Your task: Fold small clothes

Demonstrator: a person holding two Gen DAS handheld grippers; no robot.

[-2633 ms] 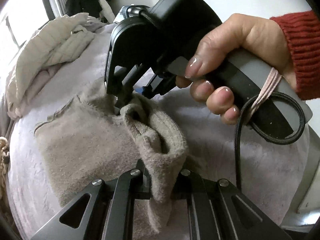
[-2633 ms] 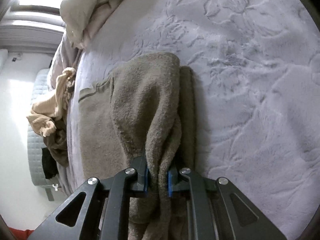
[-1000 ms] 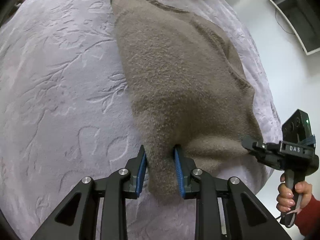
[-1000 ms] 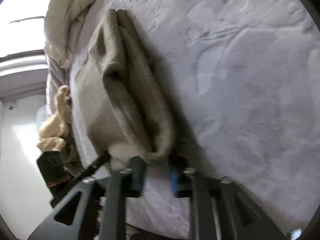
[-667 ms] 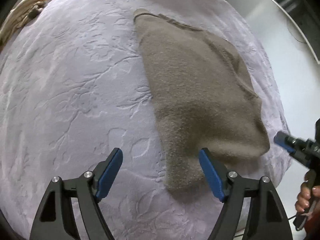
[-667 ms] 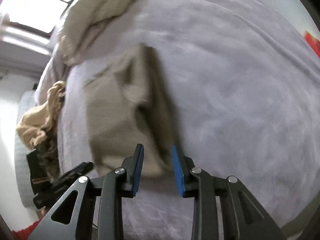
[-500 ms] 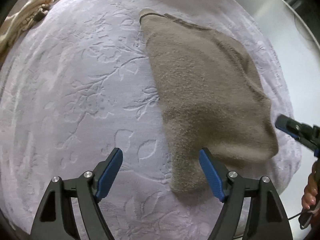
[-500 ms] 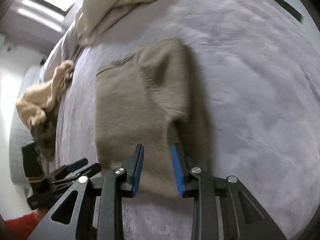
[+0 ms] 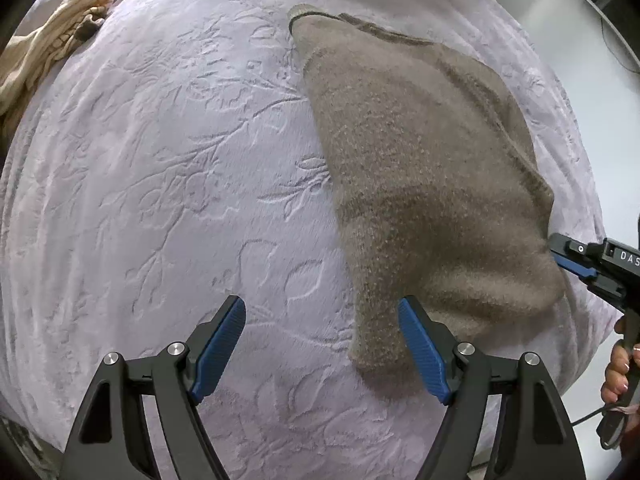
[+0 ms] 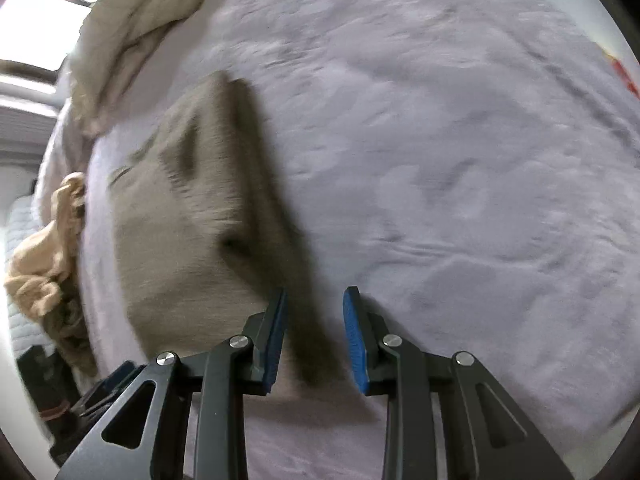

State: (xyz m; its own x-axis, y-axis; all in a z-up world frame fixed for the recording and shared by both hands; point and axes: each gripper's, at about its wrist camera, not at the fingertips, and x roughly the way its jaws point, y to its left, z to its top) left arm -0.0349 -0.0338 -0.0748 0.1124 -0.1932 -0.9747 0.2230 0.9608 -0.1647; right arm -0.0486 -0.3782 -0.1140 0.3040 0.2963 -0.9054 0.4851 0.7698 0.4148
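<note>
On the pale lilac embossed bedspread (image 9: 168, 184), a fuzzy taupe knitted garment (image 9: 420, 168) is lying folded lengthwise, its ribbed hem edge pointing toward the far side of the bed. One narrow end of it is trailing toward the near edge in the left wrist view.

The left gripper (image 9: 322, 344) is hanging above the bedspread with its blue-padded fingers spread wide and nothing between them. The right-hand pad is sitting just beside the garment's trailing end; whether it is touching the fabric is not clear.

The right gripper (image 10: 314, 336) is showing its blue pads parted, less widely than the left's. A dark fold of the garment (image 10: 192, 240) is running down between the pads, but neither pad is pressing on it, so it is holding nothing. This view is motion-blurred. From the left wrist view the right gripper (image 9: 576, 264) is appearing at the far right, its tips near the garment's corner, with a hand (image 9: 618, 368) gripping its handle.

A crumpled beige cloth (image 9: 44, 52) is lying at the bed's far left edge, well apart from the garment. A heap of cream bedding (image 10: 136, 28) is bunching up beyond the garment.
</note>
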